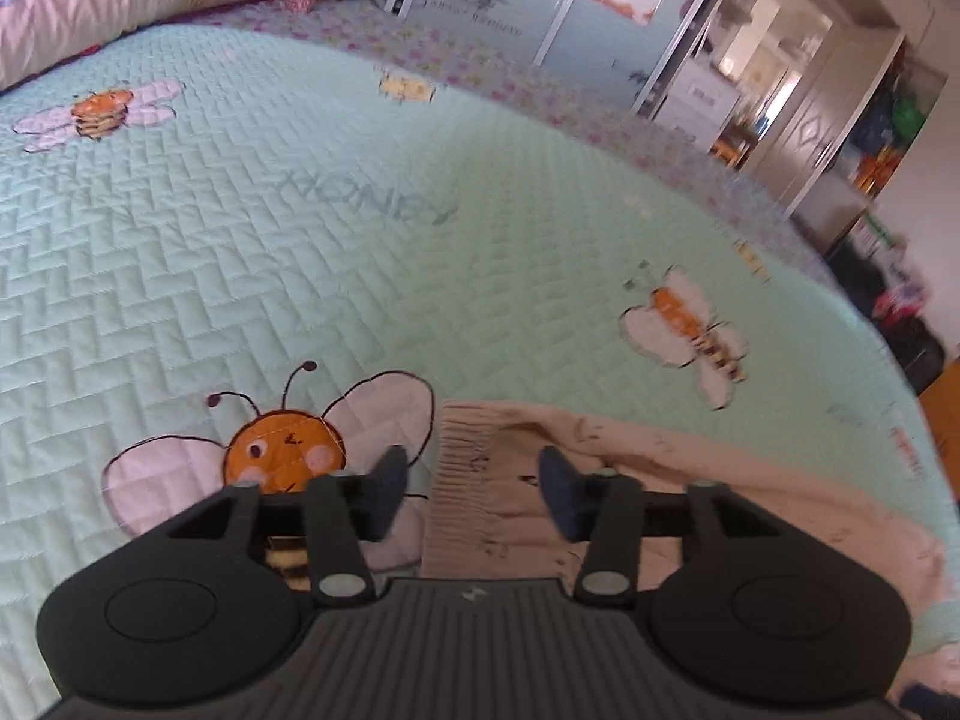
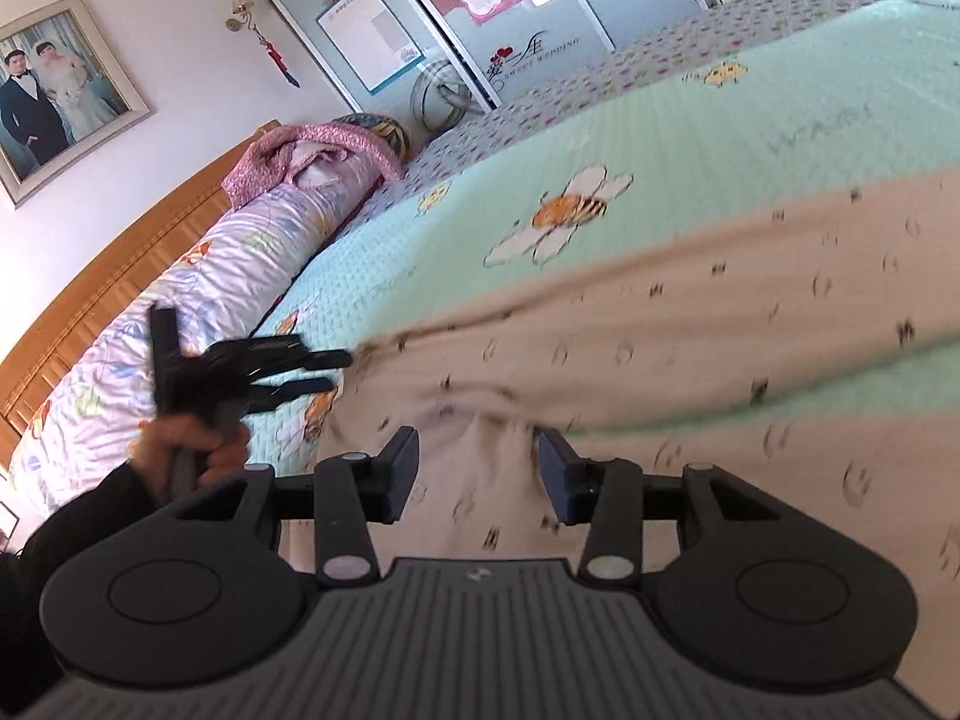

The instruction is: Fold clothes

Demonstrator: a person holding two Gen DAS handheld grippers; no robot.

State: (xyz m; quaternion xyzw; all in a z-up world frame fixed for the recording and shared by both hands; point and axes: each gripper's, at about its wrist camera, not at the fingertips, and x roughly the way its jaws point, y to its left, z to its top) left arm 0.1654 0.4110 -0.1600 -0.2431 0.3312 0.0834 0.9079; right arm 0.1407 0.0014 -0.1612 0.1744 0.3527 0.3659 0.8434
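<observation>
Left wrist view: the left hand-held gripper (image 1: 474,489) hangs with jaws apart, gripping nothing, over the ribbed hem of a beige printed garment (image 1: 690,468) on the bed's mint quilt (image 1: 300,252). "HONEY" is stitched on the quilt.

Right wrist view: the right hand-held gripper (image 2: 474,474) straddles a raised fold of the garment; whether it grips, I cannot tell. With the hem loose, a pull might drag or bunch the cloth. The wardrobe door (image 2: 528,54) reads "SWEET WEDDING".
</observation>
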